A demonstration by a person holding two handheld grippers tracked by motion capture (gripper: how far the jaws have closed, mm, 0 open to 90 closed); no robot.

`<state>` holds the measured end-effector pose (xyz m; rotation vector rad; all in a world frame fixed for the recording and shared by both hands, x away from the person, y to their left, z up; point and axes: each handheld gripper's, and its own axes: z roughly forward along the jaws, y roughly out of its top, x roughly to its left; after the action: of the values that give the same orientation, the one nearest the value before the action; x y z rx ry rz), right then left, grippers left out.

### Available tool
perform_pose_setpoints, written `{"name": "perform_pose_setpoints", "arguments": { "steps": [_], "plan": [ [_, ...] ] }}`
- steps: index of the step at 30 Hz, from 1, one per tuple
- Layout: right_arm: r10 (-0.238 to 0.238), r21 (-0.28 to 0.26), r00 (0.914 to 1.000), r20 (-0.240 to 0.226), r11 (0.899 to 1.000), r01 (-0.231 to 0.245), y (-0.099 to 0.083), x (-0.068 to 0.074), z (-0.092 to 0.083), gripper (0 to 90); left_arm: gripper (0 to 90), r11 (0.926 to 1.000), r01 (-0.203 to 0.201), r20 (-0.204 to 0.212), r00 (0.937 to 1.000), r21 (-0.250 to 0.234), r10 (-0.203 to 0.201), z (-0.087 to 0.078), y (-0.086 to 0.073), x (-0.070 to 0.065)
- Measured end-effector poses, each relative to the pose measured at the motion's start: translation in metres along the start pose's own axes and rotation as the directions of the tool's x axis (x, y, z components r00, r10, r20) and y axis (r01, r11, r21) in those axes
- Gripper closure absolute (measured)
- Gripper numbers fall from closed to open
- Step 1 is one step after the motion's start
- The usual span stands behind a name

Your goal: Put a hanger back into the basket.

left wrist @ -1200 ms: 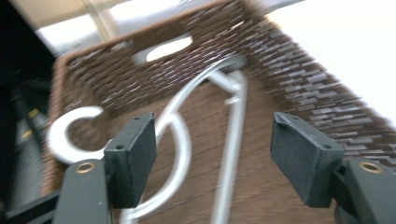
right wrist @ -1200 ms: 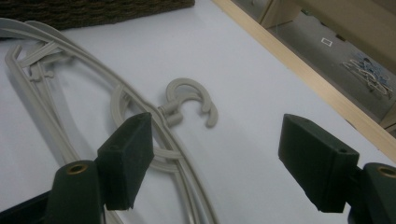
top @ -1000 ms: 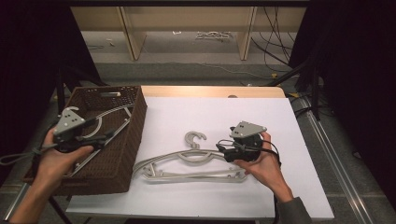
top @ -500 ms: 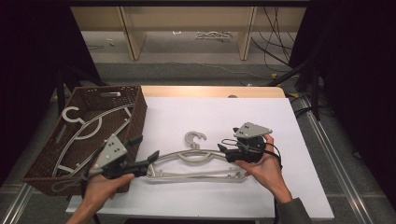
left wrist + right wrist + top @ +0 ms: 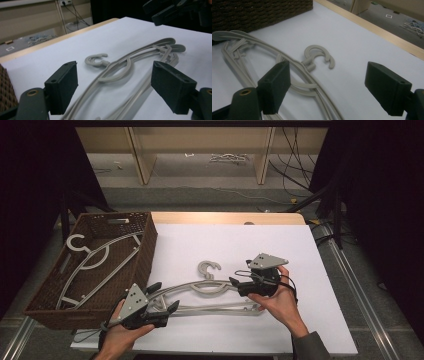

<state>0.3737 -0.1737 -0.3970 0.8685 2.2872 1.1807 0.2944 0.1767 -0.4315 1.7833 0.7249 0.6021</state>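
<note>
A grey plastic hanger (image 5: pixel 210 292) lies flat on the white table top, hook (image 5: pixel 208 269) pointing away from me. My left gripper (image 5: pixel 162 297) sits at the hanger's left end, jaws wide apart. In the left gripper view the hanger's arms (image 5: pixel 125 72) run between the left gripper (image 5: pixel 113 66)'s pads, which do not touch them. My right gripper (image 5: pixel 235 286) hovers over the hanger's right half and is open. In the right gripper view the hook (image 5: pixel 318 56) lies ahead of the right gripper (image 5: pixel 328 65). Both pairs of jaws have just been opening.
A brown wicker basket (image 5: pixel 145 255) stands at the table's left with another grey hanger (image 5: pixel 95 257) inside; its wall (image 5: pixel 262 12) shows beyond the hanger's far end. The wooden table edge (image 5: pixel 225 217) runs along the back. The right gripper (image 5: pixel 175 10) shows at top right.
My left gripper has left the basket and come down and right to the table, by the hanger's left end. The right gripper has stayed where it was. Both pairs of jaws stand slightly wider.
</note>
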Motion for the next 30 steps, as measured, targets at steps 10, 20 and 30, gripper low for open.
{"name": "perform_pose_setpoints", "arguments": {
  "steps": [10, 20, 30],
  "plan": [
    [-0.012, 0.017, 0.9999, 0.0, 1.0, 0.012, -0.002, 0.002, 0.004, 21.5, 19.8, 0.9986, -0.045, 0.018, 0.9988, 0.028, 0.045, -0.001, -0.003, -0.01],
    [-0.04, 0.127, 0.9991, 0.011, 0.991, 0.038, -0.013, 0.0, 0.018, 22.8, 19.9, 0.9979, -0.06, 0.056, 0.9967, 0.024, 0.059, 0.004, -0.003, -0.014],
    [-0.043, 0.269, 0.999, -0.01, 0.962, 0.045, -0.02, -0.009, 0.04, 29.1, 20.0, 0.9955, -0.081, 0.073, 0.9943, 0.049, 0.077, 0.009, -0.004, -0.018]
  ]
}}
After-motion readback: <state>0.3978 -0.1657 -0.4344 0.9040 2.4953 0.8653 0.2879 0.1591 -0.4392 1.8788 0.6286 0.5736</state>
